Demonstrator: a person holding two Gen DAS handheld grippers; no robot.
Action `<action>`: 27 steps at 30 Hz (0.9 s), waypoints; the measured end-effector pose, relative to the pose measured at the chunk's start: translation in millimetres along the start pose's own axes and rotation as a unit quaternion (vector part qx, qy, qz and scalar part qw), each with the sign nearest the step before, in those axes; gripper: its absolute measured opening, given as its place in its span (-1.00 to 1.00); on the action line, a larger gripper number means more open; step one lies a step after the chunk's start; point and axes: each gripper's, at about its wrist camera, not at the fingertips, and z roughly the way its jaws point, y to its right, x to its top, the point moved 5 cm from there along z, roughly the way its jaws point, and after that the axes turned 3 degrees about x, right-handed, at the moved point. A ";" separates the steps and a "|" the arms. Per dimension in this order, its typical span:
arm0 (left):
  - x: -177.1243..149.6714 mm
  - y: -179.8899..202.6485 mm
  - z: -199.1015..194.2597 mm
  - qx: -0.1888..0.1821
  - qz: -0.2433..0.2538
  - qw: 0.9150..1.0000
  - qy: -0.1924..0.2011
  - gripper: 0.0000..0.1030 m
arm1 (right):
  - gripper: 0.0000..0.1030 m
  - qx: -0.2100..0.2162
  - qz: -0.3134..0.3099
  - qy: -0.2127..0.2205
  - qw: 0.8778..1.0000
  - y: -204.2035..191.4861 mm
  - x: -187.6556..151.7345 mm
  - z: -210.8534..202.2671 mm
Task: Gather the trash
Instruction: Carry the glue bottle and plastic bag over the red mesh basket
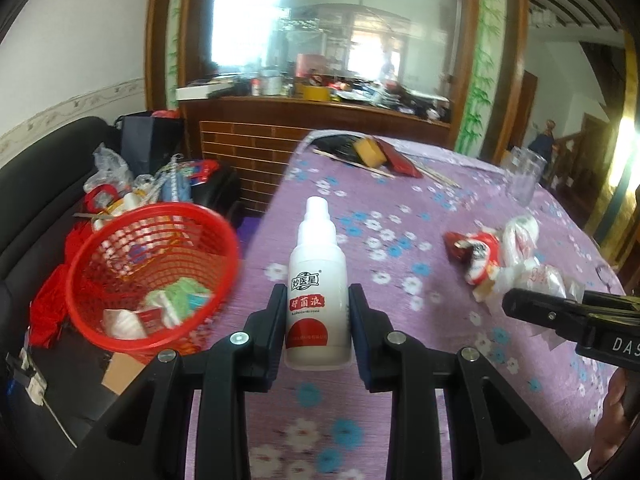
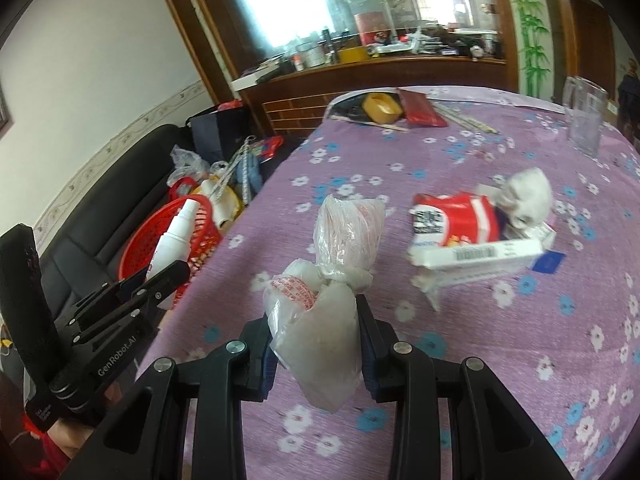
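Note:
My left gripper (image 1: pixel 318 300) is shut on a white spray bottle (image 1: pixel 318 280) with a red label, held upright over the table's left edge. To its left stands a red mesh basket (image 1: pixel 154 272) with wrappers inside. My right gripper (image 2: pixel 318 316) is shut on a knotted clear plastic bag (image 2: pixel 324 280) above the purple floral tablecloth (image 2: pixel 500 360). A red-and-white wrapper (image 2: pixel 456 220), a white box (image 2: pixel 480 258) and crumpled white plastic (image 2: pixel 524 196) lie on the cloth to the right. The left gripper with its bottle (image 2: pixel 176 240) shows at the left of the right wrist view.
A black sofa (image 1: pixel 36 200) left of the table holds bags and clutter around the basket. A clear glass (image 2: pixel 584 120), a tape roll (image 2: pixel 382 108), a red pouch (image 2: pixel 420 110) and chopsticks lie at the table's far end. A wooden cabinet (image 1: pixel 304 128) stands behind.

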 end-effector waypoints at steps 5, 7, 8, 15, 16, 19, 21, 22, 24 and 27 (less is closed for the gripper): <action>5.9 -38.9 -2.5 0.031 -0.025 0.999 0.005 -0.44 | -0.28 0.026 -0.013 -0.014 0.999 -25.0 12.3 13.1; 6.8 -58.6 -2.1 0.042 -0.039 0.998 0.005 -0.44 | -0.28 0.035 -0.019 -0.021 0.999 -36.2 17.5 20.4; 7.0 -65.9 -1.5 0.047 -0.045 0.998 0.005 -0.44 | -0.28 0.040 -0.022 -0.025 0.999 -41.8 20.3 24.5; 10.4 -121.1 4.3 0.073 -0.086 0.994 -0.001 -0.44 | -0.28 0.072 -0.051 -0.042 0.995 -86.8 38.9 52.2; 10.7 -126.6 5.7 0.076 -0.090 0.993 -0.002 -0.44 | -0.28 0.074 -0.058 -0.042 0.995 -93.8 41.9 56.0; 10.5 -141.4 11.6 0.081 -0.098 0.992 -0.008 -0.44 | -0.27 0.090 -0.076 -0.047 0.992 -118.8 53.4 72.7; 10.5 -148.7 16.4 0.078 -0.105 0.991 -0.013 -0.44 | -0.27 0.096 -0.083 -0.049 0.991 -132.3 59.6 83.2; 10.1 -151.9 17.5 0.078 -0.109 0.991 -0.015 -0.44 | -0.27 0.100 -0.085 -0.052 0.990 -138.8 62.5 89.5; 11.1 -159.2 20.8 0.080 -0.114 0.990 -0.018 -0.44 | -0.26 0.113 -0.088 -0.062 0.988 -154.4 68.1 103.9; 12.2 -168.3 24.2 0.084 -0.121 0.989 -0.020 -0.44 | -0.24 0.125 -0.094 -0.063 0.986 -174.6 77.3 121.3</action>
